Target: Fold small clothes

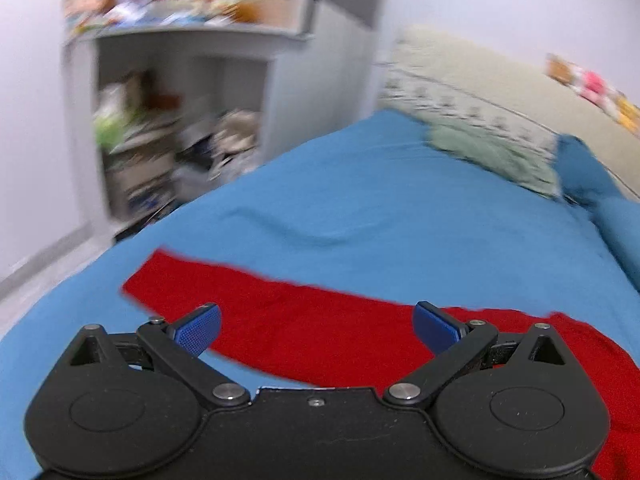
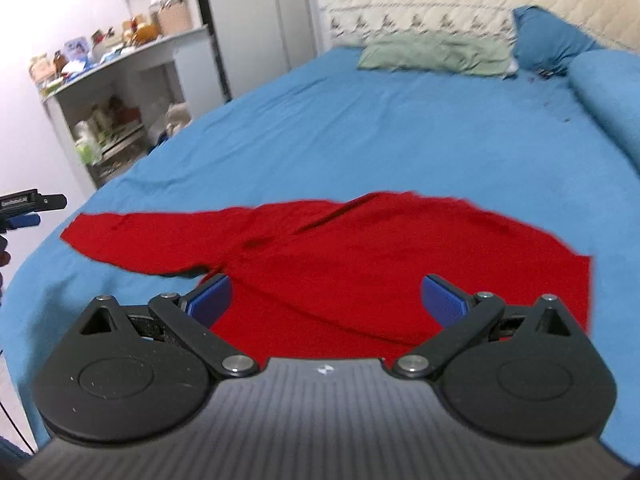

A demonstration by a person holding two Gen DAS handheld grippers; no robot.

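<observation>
A: How far has the folding got?

B: Hard to call it far. One red top lies on the blue sheet, near the bed's near edge. Its body looks doubled over, judging by a crease across it, and one sleeve is stretched out flat to the left in the right wrist view. So a first fold may be in; the sleeve, at least, is left to tuck, and probably a final fold after that.

A: And the claws?

B: Both wide and empty. The left gripper hangs above the sleeve, its jaws spread with nothing between them. The right gripper is over the body of the top, jaws just as wide, holding nothing. Neither pad touches cloth, as far as the views show.

A: Count things for me.

B: One red top, one sleeve showing; the other is hidden or folded under. Two grippers. One green pillow at the headboard, one blue pillow beside it, one shelf unit left of the bed, too cluttered to count.
</observation>
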